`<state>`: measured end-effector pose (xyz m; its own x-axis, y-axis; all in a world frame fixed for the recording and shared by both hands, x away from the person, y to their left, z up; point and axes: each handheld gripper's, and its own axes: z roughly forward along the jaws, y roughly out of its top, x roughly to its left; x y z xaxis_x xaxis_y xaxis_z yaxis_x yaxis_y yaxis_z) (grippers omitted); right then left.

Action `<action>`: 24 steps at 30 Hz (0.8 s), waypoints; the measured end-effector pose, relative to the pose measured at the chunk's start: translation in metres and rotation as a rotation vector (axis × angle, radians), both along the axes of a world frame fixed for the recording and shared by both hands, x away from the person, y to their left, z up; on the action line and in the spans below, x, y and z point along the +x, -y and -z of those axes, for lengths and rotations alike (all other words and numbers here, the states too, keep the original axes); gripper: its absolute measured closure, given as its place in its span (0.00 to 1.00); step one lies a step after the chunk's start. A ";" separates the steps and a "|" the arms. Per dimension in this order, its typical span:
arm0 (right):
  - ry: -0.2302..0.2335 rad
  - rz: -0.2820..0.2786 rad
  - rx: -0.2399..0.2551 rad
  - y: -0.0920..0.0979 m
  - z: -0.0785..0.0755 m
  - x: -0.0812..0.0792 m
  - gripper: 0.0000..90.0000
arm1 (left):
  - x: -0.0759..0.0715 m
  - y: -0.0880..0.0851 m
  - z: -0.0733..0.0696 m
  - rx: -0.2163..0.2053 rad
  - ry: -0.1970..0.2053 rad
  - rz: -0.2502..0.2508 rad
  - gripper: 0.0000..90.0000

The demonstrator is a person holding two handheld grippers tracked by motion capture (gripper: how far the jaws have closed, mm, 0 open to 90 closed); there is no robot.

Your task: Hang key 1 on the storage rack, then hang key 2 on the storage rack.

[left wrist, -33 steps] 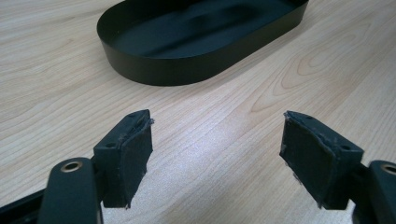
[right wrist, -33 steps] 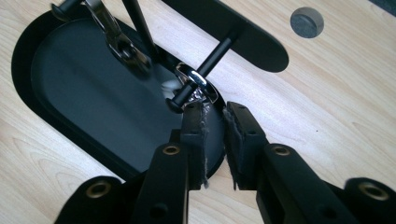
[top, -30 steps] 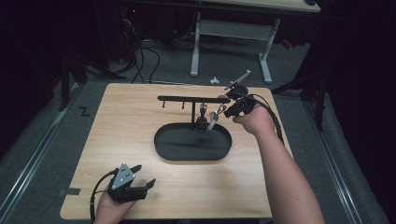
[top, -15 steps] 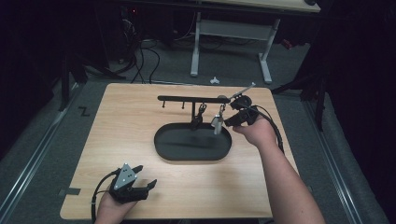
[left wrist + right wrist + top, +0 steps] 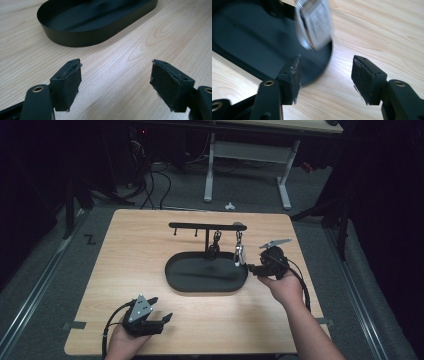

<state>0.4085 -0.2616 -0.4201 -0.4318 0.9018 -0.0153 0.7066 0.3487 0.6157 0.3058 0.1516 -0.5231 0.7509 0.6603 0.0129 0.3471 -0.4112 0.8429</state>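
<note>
beside the tray's right end, the right gripper (image 5: 255,268) sits just off the hanging silver keychain (image 5: 239,254).
its jaws have just been opening and stand apart with nothing between them; the keychain hangs from the black rack (image 5: 207,226) over the oval tray (image 5: 172,279), just ahead of the pads (image 5: 293,75). left gripper (image 5: 161,319) rests wide open on the table (image 5: 125,250), well apart.

A shiny silver carabiner (image 5: 239,254) hangs upright from the black rack's (image 5: 207,226) hook above the tray's right end
</note>
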 end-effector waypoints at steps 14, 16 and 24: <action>0.131 0.077 0.031 0.035 0.071 -0.074 0.35 | 0.004 0.015 0.001 0.015 -0.004 0.033 0.28; 0.164 0.087 0.053 0.040 0.078 -0.093 0.33 | 0.005 0.018 0.001 0.018 -0.006 0.036 0.28; 0.156 0.118 0.110 0.048 0.100 -0.122 0.26 | 0.002 0.024 -0.002 0.007 0.003 0.016 0.27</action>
<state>0.2867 -0.3091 -0.5205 -0.3234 0.9459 0.0273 0.6318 0.1944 0.7503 0.3076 0.1273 -0.5213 0.7615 0.6478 0.0194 0.3378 -0.4223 0.8412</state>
